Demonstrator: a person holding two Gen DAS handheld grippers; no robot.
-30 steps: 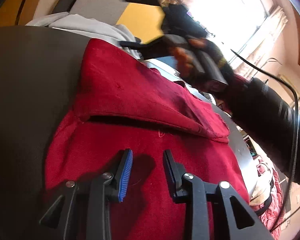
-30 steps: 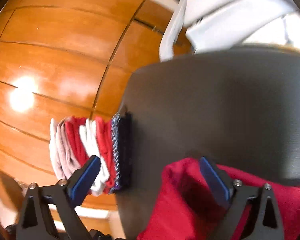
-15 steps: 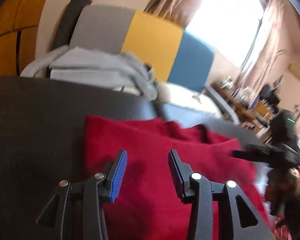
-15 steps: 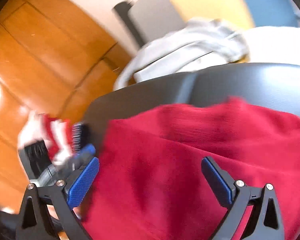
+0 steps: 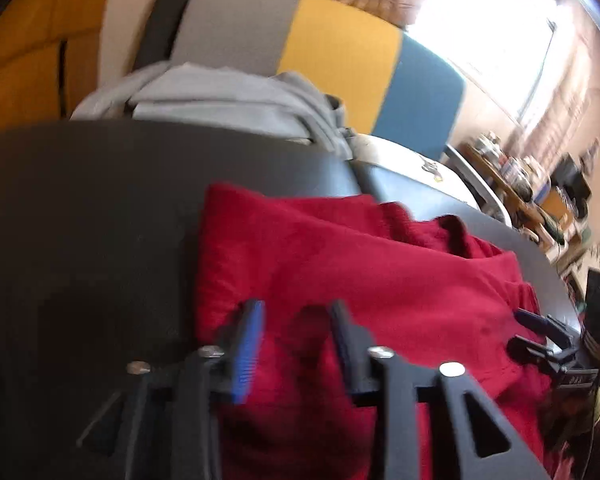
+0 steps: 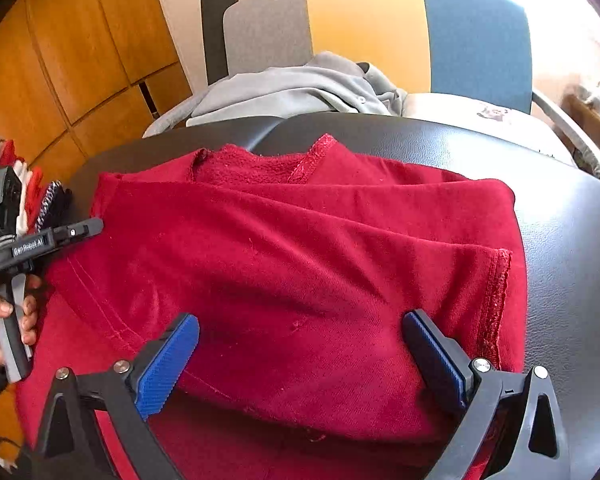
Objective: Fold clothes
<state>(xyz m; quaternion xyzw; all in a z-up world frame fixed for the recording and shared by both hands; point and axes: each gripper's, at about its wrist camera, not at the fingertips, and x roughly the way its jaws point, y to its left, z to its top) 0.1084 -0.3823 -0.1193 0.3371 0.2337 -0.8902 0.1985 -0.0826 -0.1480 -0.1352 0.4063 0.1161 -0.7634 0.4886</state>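
Right wrist view: the red garment (image 6: 300, 264), a second ago only at the frame's edge, is now seen whole, folded in layers on the black surface (image 6: 572, 240). Right gripper (image 6: 300, 360) is spread wide above its near hem, pinching nothing. Left gripper (image 5: 296, 336) has been pulled back to the left edge, jaws parted, empty. A fold is judged just finished; another is likely next. Grey clothing (image 6: 292, 92) lies on the far chair (image 6: 380, 24); a folded stack (image 6: 28, 184) sits left by wood panelling (image 6: 60, 60).

Both grippers are black plastic with blue ribbed pads on the fingers (image 6: 166, 364) and shiny silver screws behind them. The left gripper (image 6: 82, 229) has a white label, and a bare-skinned hand (image 6: 4, 316) grips its grey handle.
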